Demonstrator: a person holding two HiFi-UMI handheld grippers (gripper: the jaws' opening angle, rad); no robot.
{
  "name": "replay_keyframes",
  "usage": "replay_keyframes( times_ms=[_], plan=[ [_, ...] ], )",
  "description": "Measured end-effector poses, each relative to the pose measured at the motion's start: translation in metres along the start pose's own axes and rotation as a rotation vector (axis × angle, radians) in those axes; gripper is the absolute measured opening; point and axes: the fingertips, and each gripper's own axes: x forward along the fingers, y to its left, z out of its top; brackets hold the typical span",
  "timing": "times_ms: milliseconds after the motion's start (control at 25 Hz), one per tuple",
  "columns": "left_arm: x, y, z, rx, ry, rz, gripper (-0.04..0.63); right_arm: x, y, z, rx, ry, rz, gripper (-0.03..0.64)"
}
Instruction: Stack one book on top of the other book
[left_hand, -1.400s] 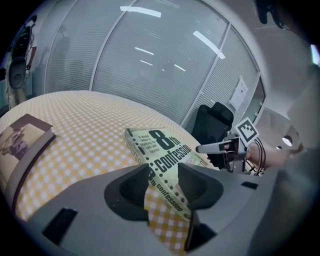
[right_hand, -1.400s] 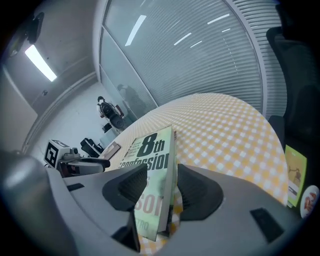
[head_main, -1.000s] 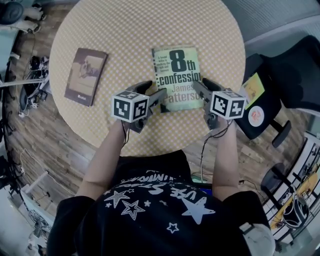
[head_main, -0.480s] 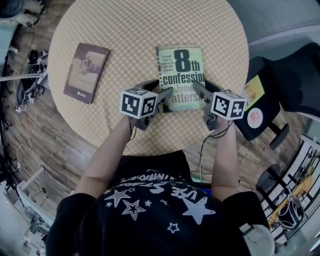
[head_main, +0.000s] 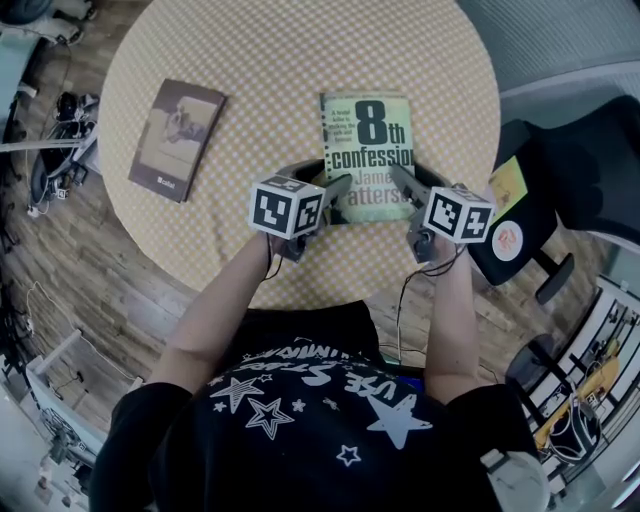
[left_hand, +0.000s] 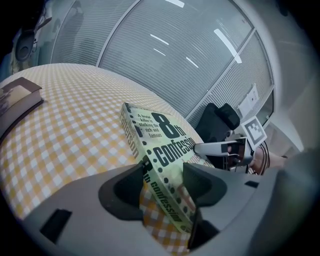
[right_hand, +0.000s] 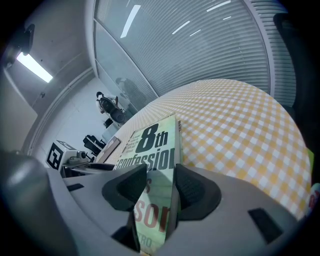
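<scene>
A green paperback lies near the middle of the round checked table. A brown book lies flat to its left. My left gripper is at the green book's near left corner. Its jaws are closing with the spine corner between them, and that corner is raised off the cloth. My right gripper is shut on the book's near right edge, one pad on each face. The left gripper view shows the right gripper across the cover and the brown book at far left.
A black office chair with a yellow-labelled item stands off the table's right edge. Wooden floor and cables lie to the left. The person's arms reach in from the near side. Bare checked cloth lies between the two books.
My left gripper slid right to the green book's near left corner and its jaws now straddle it. The right gripper stayed in place.
</scene>
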Motion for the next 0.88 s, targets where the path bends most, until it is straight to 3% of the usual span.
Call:
replay_keyframes(
  times_ms=[400,880],
  plan=[
    [-0.032,0.001,0.019,0.042,-0.112,0.064,0.230,-0.008,0.031,0.004,-0.037,-0.047,0.026,0.182],
    [-0.093,0.011,0.024,0.054,-0.246,0.068,0.218,-0.012,0.090,0.007,-0.083,-0.146,0.025,0.183]
  ],
)
